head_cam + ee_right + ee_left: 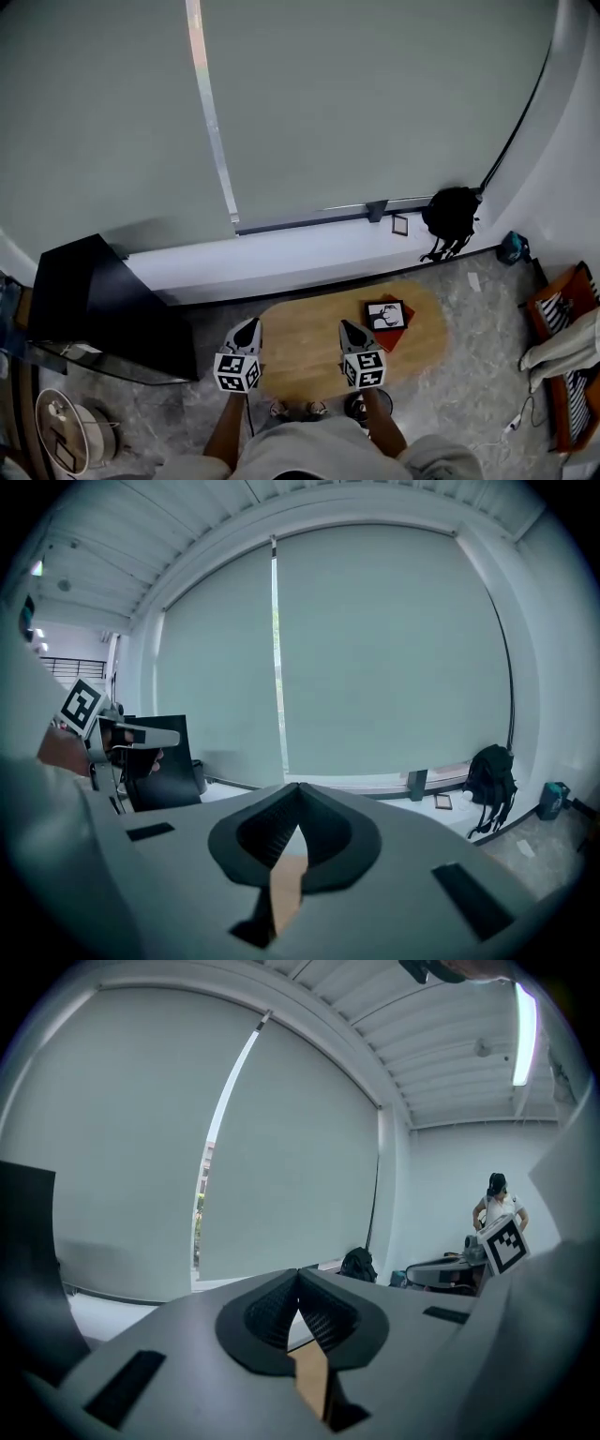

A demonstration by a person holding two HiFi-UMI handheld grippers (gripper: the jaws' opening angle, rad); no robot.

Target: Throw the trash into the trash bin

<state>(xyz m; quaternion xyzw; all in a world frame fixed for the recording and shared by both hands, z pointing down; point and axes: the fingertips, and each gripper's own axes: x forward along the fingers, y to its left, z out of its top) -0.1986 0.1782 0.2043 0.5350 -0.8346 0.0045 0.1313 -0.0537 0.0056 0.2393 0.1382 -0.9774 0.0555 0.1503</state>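
We hold the left gripper (246,328) and the right gripper (352,330) side by side above the oval wooden table (300,354). Both have the jaws closed together, with nothing between them. A black-framed card (385,315) on a red sheet (401,333), seemingly the trash, lies on this table just right of the right gripper.

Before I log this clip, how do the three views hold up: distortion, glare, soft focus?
Head view: evenly lit, wide-angle bend in the blind edges, daylight streak at the gap. Left gripper view: heavy fisheye, dark corners, ceiling lamp blown out. Right gripper view: same fisheye, backpack sharp, nearby fingers slightly soft.
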